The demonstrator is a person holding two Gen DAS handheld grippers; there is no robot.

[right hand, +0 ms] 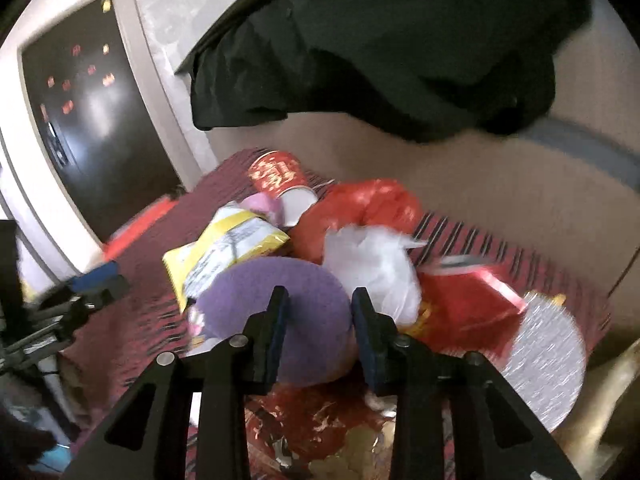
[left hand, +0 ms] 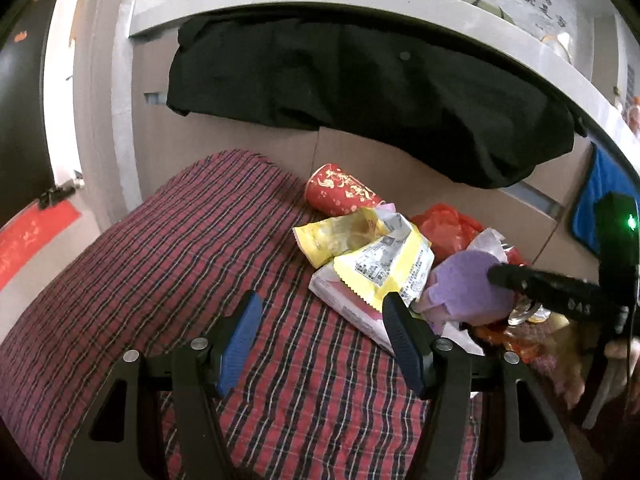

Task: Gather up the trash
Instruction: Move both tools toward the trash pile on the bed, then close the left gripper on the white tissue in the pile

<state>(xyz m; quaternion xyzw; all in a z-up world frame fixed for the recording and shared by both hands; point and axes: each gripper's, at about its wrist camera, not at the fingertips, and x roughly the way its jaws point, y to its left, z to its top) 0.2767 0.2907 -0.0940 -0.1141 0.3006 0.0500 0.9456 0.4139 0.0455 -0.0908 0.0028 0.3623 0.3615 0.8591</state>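
My right claw (right hand: 320,304) is nearer: its jaws stand part open astride the purple pad (right hand: 276,292), not yet pinching it, dead ahead in the trash heap on the plaid bed (left hand: 160,264). My left claw (left hand: 320,312) is wide open and empty, the yellow wrapper (left hand: 384,260) just beyond its right finger.

Dim indoor light; the right wrist view smears with motion blur, the left stays sharp, both bending and blackening at their corners.
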